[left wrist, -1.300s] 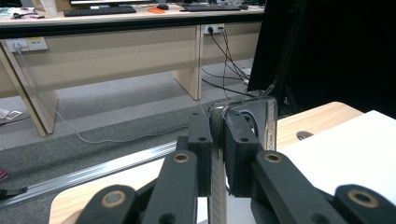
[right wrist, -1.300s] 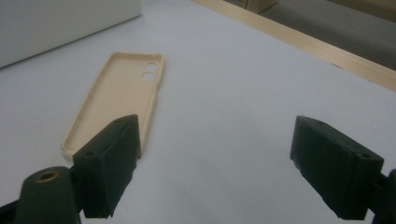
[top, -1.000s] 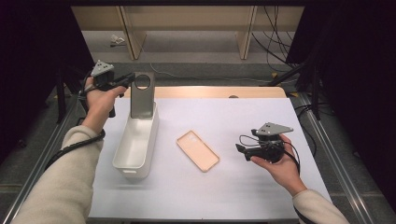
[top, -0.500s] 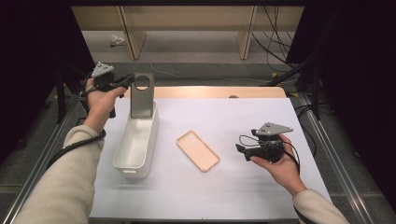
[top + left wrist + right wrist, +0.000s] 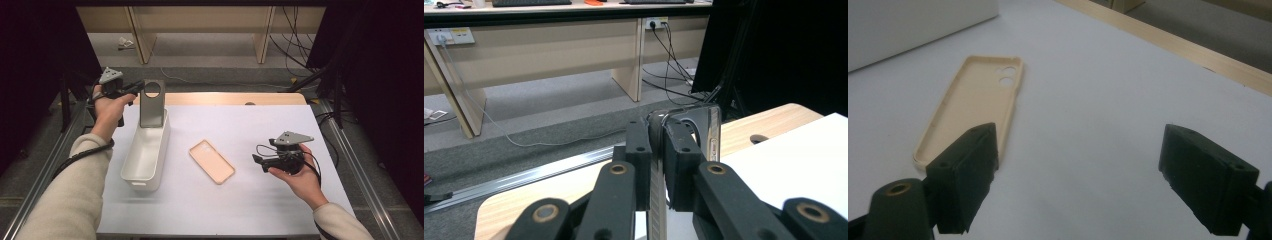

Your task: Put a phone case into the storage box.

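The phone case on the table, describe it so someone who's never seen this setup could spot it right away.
Start at the white table and find the long white bin on its left side. Just right of the bin, apart from it, the phone case lies flat with its hollow side up, ahead of the open right gripper. It is the only peach-coloured thing there, with camera holes at one end.

text on my grippers: none readable
text on phone case (image 5: 212, 161): none
text on white bin (image 5: 146, 155): none
signs elsewhere: none legible
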